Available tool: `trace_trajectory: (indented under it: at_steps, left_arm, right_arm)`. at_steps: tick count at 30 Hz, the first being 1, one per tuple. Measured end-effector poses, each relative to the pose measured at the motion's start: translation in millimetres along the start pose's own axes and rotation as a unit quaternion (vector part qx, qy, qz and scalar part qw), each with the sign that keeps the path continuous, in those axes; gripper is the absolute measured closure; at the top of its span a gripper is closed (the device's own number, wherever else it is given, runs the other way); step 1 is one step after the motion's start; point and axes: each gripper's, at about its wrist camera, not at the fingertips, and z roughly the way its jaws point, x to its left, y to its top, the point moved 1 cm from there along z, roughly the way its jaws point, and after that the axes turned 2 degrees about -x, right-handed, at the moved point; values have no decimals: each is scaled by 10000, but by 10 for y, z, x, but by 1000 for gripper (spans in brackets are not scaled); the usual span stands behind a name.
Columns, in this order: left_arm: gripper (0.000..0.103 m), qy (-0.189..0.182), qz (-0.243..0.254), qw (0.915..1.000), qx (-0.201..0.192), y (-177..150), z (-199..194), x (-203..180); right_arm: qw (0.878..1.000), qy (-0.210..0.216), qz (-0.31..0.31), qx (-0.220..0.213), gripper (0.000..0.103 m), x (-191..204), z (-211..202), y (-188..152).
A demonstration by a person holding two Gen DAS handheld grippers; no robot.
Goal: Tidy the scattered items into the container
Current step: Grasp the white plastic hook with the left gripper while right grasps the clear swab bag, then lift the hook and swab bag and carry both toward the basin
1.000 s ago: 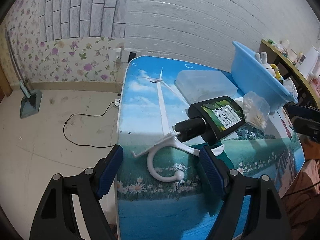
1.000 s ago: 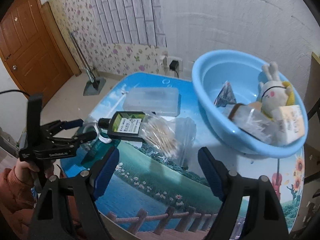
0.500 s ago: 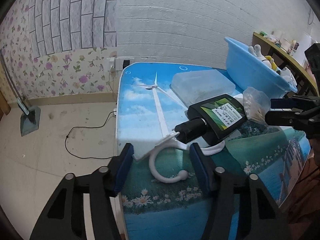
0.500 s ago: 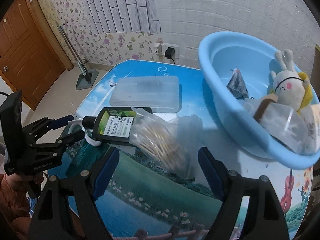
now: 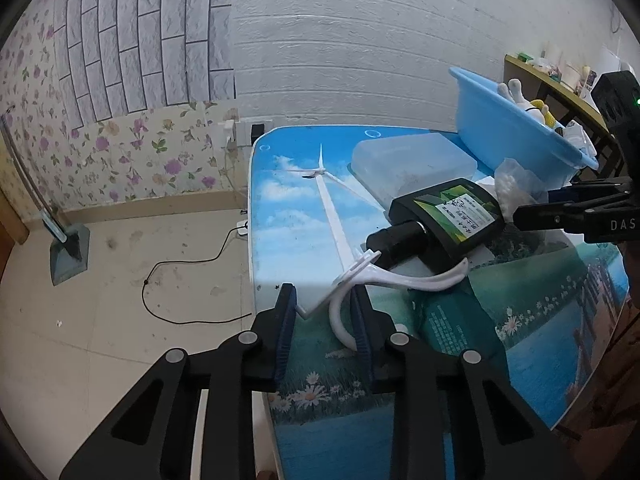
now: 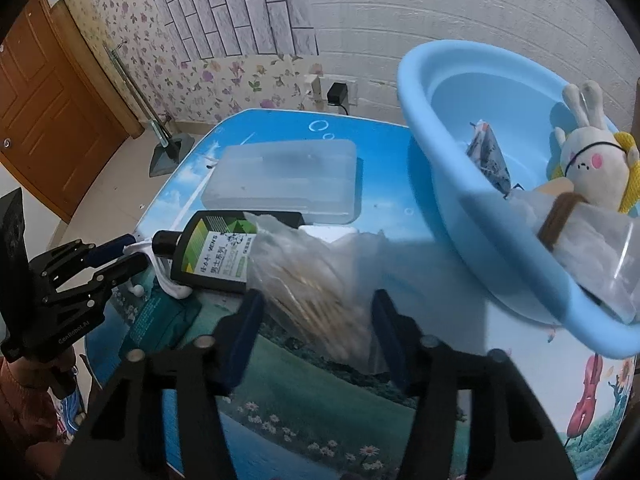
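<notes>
Blue basin (image 6: 436,128) holds plush rabbit (image 6: 592,160); jaws closing around hanger (image 5: 384,280) and bag (image 6: 312,276).

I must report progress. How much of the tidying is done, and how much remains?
Done: plush rabbit and packets lie in the blue basin.
In hand: left gripper closing around the white hook; right gripper closing around the swab bag.
Left: black bottle, clear box.
</notes>
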Motion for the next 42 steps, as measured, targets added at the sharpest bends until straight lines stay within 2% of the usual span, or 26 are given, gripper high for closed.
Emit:
trace_trajectory:
  at_steps: [7, 11, 25, 30, 42]
  left_arm:
    - [80, -83, -188, 9998, 5, -50, -80, 0]
    - [80, -61, -232, 9997, 26, -109, -150, -16]
    - [80, 140, -385, 9991, 135, -325, -375, -197]
    - [80, 185, -415, 9988, 175, -405, -415, -306]
    - [80, 249, -274, 9988, 329, -465, -461, -385]
  right_arm:
    - [10000, 67, -36, -63, 71, -16, -119, -83]
    - [9999, 153, 3, -77, 74, -45, -196, -141]
    - [9997, 75, 76, -215, 76, -171, -431, -402]
    - [9996, 19, -117, -256, 76, -139, -502, -486]
    - [9997, 35, -244, -90, 76, -201, -493, -615]
